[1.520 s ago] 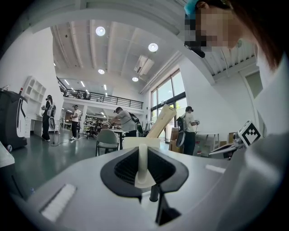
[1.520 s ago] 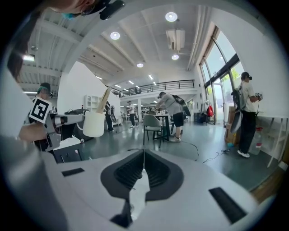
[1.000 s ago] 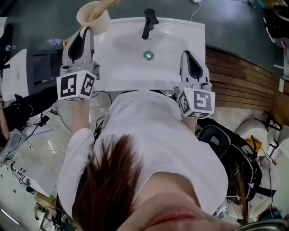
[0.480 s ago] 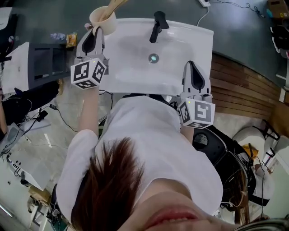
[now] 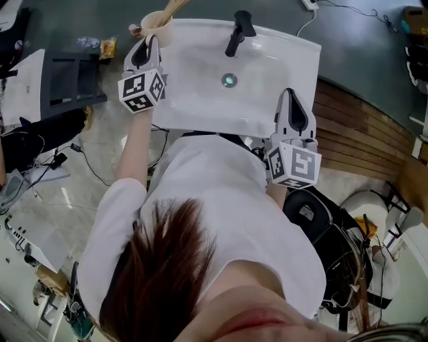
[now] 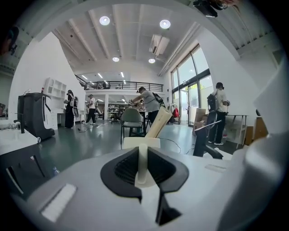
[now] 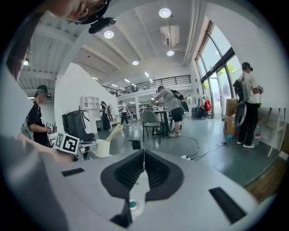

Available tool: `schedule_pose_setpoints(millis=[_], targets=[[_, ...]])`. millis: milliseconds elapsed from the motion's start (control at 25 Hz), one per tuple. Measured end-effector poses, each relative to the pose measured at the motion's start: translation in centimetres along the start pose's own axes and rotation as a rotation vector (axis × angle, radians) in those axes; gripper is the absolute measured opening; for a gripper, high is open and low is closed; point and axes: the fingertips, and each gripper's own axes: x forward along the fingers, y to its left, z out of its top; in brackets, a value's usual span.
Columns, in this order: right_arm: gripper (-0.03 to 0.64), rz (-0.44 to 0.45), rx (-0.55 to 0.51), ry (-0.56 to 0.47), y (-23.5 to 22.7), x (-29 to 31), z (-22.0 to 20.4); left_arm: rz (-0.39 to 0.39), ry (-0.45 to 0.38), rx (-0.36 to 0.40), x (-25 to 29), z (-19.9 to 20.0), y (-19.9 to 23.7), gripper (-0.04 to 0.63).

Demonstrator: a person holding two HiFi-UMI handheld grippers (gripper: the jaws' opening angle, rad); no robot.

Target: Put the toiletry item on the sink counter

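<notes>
A cream cup [image 5: 156, 28] with a tan tube [image 5: 172, 9] standing in it is at the back left corner of the white sink [image 5: 267, 53]. My left gripper [image 5: 148, 41] is shut on the cup's handle. In the left gripper view that handle [image 6: 142, 163] is pinched between the jaws, with the cup [image 6: 141, 143] and the tube [image 6: 158, 122] just beyond. Whether the cup rests on the counter I cannot tell. My right gripper [image 5: 291, 95] is shut and empty over the sink's front right rim; in its own view the right gripper [image 7: 143, 155] has its jaws together.
A black faucet [image 5: 238, 32] stands at the back of the basin and a drain [image 5: 229, 80] lies in its middle. A dark stand [image 5: 67, 80] is left of the sink. Wooden slats [image 5: 361, 123] and a black backpack [image 5: 328, 217] are to the right.
The left gripper has come down with the cup to the sink's back left corner. The right gripper has stayed by the front right rim.
</notes>
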Motion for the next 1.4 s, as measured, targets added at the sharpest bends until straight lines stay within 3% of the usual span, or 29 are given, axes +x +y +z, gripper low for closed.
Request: schedule_pose_setpoints(millis=[400,1240,1400], targets=[[0.011,-0.022,0.008,0.006,-0.9,-0.7,-0.8,0.011,0.074,0.048,2.5,-2.8,0.0,0.050],[0.011,-0.028,0.025,0.010,-0.6,-0.2,-1.3,0.019,0.169,0.064,4.1,-7.5,1.1,0.051],[0.011,-0.026,0.024,0.009,-0.3,-0.1,-1.3,-0.002,0.198,0.109,3.8,-8.1,0.9,0.049]])
